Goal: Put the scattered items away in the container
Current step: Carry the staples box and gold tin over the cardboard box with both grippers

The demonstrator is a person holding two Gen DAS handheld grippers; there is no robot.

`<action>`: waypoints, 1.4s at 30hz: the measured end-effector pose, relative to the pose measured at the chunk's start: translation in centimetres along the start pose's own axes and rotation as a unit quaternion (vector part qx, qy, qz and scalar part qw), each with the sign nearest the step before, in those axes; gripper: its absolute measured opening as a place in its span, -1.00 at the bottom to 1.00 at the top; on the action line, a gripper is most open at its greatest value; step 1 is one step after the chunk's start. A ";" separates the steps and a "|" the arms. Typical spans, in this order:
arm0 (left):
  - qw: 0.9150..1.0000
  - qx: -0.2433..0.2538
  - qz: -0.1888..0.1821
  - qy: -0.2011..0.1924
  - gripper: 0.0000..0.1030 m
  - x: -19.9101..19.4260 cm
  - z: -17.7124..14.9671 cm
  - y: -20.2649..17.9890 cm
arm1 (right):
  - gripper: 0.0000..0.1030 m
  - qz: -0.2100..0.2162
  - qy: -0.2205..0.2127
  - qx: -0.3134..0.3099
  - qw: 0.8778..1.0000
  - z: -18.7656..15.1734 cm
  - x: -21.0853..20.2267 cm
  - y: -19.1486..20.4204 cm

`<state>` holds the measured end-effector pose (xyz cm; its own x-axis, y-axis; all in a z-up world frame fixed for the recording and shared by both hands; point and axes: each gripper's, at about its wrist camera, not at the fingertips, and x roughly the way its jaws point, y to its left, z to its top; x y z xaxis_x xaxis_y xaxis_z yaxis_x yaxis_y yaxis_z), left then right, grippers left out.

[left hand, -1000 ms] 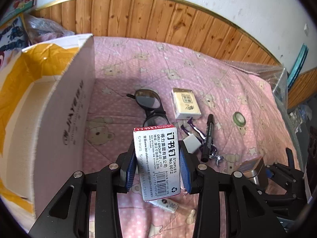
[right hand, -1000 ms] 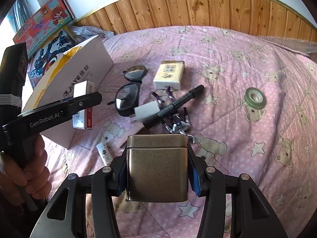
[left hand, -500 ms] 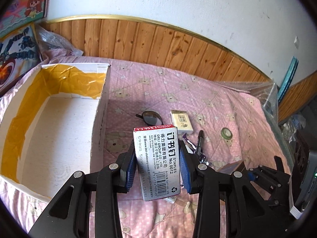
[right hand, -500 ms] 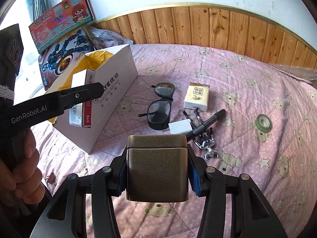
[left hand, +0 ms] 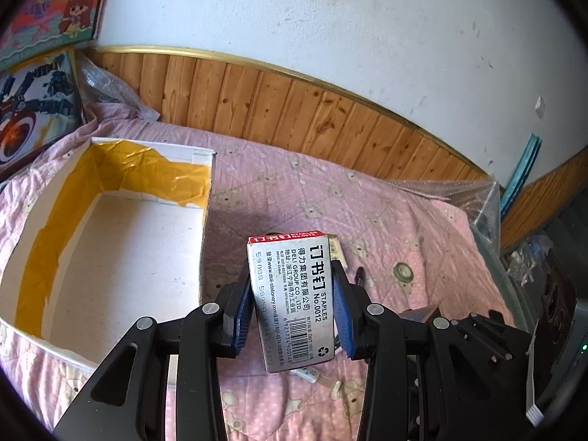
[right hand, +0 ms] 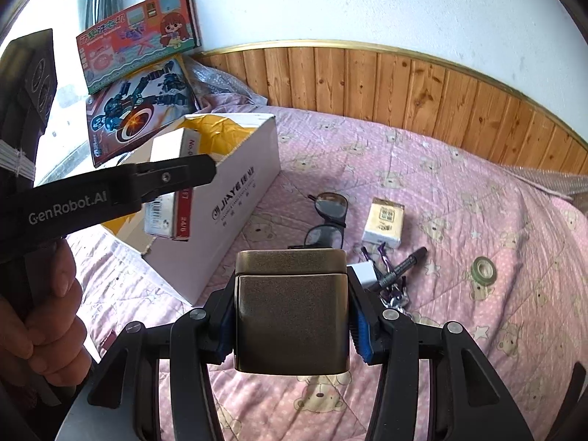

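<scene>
The left gripper point(left hand: 292, 307) clamps a staples box point(left hand: 290, 301) beside the open white cardboard box point(left hand: 205, 217) on the pink bedspread point(left hand: 386, 220), while the right gripper point(right hand: 292, 314) grips a bronze tin point(right hand: 291, 310) above the bedding near that box. Both loads are off the bed but not over the opening; releasing too soon would drop them outside. Converging together, the grippers could collide at the rim.

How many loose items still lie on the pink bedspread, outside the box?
6, maybe more hidden behind the tin: glasses, a cream packet, a white plug, a black marker, purple clips with metal hooks under it, and a green tape roll at right.
</scene>
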<state>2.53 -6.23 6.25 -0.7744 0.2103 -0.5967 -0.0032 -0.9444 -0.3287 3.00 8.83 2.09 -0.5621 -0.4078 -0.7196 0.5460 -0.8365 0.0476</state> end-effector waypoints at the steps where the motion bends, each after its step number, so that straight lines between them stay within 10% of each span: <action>1: 1.000 -0.003 -0.001 -0.002 -0.22 -0.2 0.2 0.2 | -0.01 0.002 -0.001 0.000 1.000 0.2 0.0 0.4; 42: 0.983 -0.180 -0.016 -0.032 -0.22 1.0 7.9 13.2 | -0.01 0.047 -0.018 -0.068 0.996 10.7 4.6 10.1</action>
<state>-3.34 -20.51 7.09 -0.8162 0.2119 -0.5375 0.1862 -0.7842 -0.5919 -0.74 -5.38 6.62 -0.5246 -0.4977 -0.6907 0.6752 -0.7374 0.0185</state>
